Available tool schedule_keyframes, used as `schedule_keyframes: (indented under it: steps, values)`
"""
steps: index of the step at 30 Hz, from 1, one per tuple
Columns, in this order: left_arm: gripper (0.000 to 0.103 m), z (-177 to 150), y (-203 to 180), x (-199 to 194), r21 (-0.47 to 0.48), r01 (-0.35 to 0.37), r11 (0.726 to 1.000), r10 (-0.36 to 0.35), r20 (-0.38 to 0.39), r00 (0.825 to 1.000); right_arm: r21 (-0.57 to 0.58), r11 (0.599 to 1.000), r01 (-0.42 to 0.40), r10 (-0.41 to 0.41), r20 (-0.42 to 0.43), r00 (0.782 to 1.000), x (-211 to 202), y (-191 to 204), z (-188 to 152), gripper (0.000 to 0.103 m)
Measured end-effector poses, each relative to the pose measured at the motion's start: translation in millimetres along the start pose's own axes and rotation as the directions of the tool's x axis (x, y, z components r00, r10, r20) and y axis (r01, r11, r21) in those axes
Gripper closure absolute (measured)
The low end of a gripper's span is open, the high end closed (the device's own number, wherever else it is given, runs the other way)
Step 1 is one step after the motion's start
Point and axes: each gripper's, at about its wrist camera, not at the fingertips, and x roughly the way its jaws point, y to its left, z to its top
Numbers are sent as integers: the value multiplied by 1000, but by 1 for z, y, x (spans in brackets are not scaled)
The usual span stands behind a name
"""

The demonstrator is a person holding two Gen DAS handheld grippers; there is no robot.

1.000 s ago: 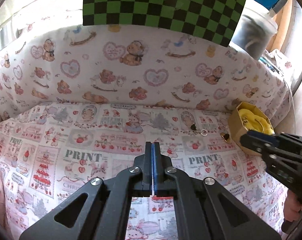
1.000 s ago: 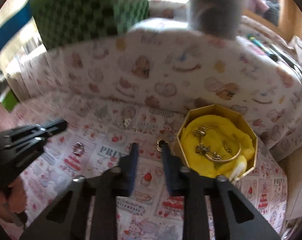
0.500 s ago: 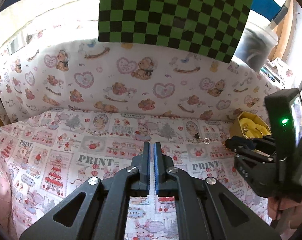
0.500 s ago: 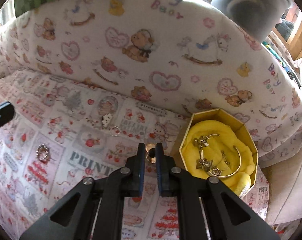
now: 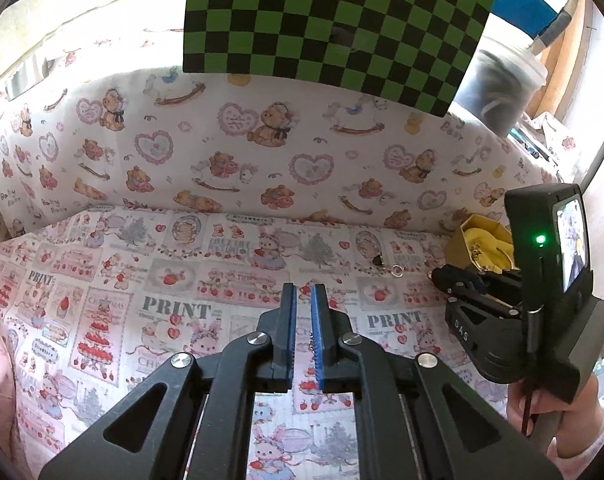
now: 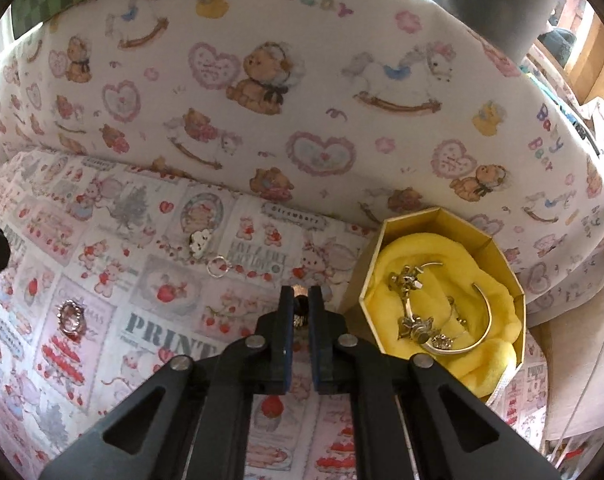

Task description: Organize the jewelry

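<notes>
The right gripper (image 6: 301, 294) tilts steeply down at the worktop (image 6: 150, 280), its jaws having just been closing — they now pinch a small ring (image 6: 300, 290) at the tips, just left of the gold box (image 6: 381, 240) at lower right of the right wrist view. In the left wrist view a hand (image 5: 541, 404) at the lower right grips its handle. The left gripper (image 5: 303, 292) hangs angled down mid-frame, its jaws having just been opening to a narrow gap with nothing between. A jewelled ring (image 6: 70, 317), a thin ring (image 6: 216, 267) and a white charm (image 6: 200, 241) lie left on the cloth.
</notes>
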Motion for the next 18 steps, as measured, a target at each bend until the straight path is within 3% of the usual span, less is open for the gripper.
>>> schedule_keyframes:
  steps: [6, 10, 14, 18]
  values:
    - [95, 1, -3, 6, 6, 9, 1000, -8, -16, 1000, -7, 991, -134, 134, 50, 990, -29, -9, -21, 101]
    - [82, -1, -8, 18, 19, 30, 999, -29, -48, 998, 40, 972, -233, 226, 134, 965, -56, -23, -42, 101]
    - [69, -4, -17, 26, 62, 52, 997, -47, -83, 995, 45, 964, -263, 246, 225, 943, -72, -35, -61, 101]
    - [67, -12, -29, 37, 119, 14, 993, 3, -143, 990, 53, 958, -280, 261, 238, 936, -75, -45, -66, 101]
